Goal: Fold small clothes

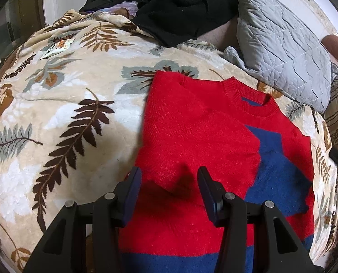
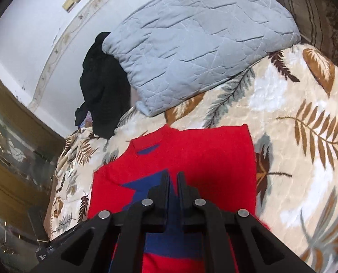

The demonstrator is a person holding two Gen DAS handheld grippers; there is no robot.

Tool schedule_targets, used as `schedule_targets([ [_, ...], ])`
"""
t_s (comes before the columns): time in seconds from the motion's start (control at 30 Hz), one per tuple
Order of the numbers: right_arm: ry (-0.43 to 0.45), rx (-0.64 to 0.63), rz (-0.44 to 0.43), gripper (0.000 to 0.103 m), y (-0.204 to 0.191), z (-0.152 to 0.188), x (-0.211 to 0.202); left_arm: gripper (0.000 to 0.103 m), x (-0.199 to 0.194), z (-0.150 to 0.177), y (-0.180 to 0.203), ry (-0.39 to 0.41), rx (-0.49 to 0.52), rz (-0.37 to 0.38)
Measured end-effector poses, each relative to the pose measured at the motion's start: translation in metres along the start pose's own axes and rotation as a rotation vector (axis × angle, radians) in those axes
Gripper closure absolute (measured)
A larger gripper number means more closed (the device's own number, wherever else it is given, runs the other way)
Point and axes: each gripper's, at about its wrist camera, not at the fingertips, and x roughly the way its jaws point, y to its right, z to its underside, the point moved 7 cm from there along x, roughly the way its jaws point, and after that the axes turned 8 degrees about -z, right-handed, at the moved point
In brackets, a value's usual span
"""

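What my two cameras leave unclear

My own frame covers the lower part of the red and blue sweater at the bottom of both views, and its hem runs off the edge. The black garment is cut off at the top. The small printed packet at upper left is too small to read. The pillow hides part of the black garment.

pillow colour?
Light grey-blue, quilted. The pillow shows best in the right wrist view.
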Motion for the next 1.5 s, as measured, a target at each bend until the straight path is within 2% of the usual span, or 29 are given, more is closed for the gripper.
schedule_targets([
  [0.17,-0.049,0.128,-0.123,0.085,0.033,0.013,0.009,0.051,0.0,0.0,0.001,0.004,0.006,-0.004],
  [0.2,-0.054,0.165,-0.147,0.068,0.041,0.015,0.009,0.051,0.0,0.001,0.002,0.006,0.012,-0.006],
  [0.23,-0.05,0.19,-0.16,0.035,0.046,0.019,0.008,0.051,-0.001,0.002,0.003,0.006,0.019,-0.007],
  [0.27,-0.04,0.218,-0.167,0.023,0.053,0.021,0.007,0.051,-0.001,0.003,0.005,0.006,0.025,-0.005],
  [0.3,-0.021,0.222,-0.174,0.02,0.059,0.024,0.005,0.051,0.0,0.003,0.006,0.004,0.032,-0.003],
  [0.37,-0.04,0.202,-0.212,0.02,0.063,0.028,0.009,0.051,0.001,0.005,0.009,0.001,0.044,-0.006],
  [0.47,-0.049,0.204,-0.27,0.022,0.068,0.029,0.016,0.051,0.003,0.009,0.014,-0.008,0.061,-0.005],
  [0.57,-0.099,0.175,-0.242,0.032,0.071,0.033,0.032,0.051,0.005,0.011,0.017,-0.009,0.079,-0.015],
  [0.7,-0.156,0.123,-0.214,0.062,0.07,0.045,0.043,0.051,0.005,0.01,0.016,-0.012,0.074,-0.009],
  [0.93,-0.215,0.009,-0.213,0.061,0.045,0.067,0.042,0.051,0.005,0.011,0.018,-0.01,0.081,-0.015],
  [1.0,-0.197,-0.011,-0.198,0.061,0.046,0.066,0.045,0.051,0.005,0.011,0.017,-0.01,0.081,-0.013],
  [1.07,-0.195,-0.008,-0.192,0.068,0.047,0.067,0.047,0.051,0.005,0.011,0.016,-0.011,0.079,-0.011],
  [1.1,-0.189,-0.052,-0.165,0.09,0.042,0.067,0.047,0.051,0.005,0.011,0.016,-0.011,0.078,-0.011],
  [1.13,-0.184,-0.085,-0.136,0.097,0.038,0.067,0.046,0.051,0.005,0.011,0.016,-0.013,0.077,-0.011],
  [1.17,-0.164,-0.12,-0.095,0.097,0.031,0.064,0.043,0.051,0.005,0.011,0.016,-0.014,0.076,-0.011],
  [1.4,0.004,-0.211,-0.132,0.097,-0.016,0.017,-0.001,0.051,0.007,0.01,0.019,-0.023,0.071,0.012],
  [1.5,0.054,-0.213,-0.115,0.097,-0.019,-0.003,-0.005,0.051,0.009,0.011,0.026,-0.029,0.079,0.02],
])
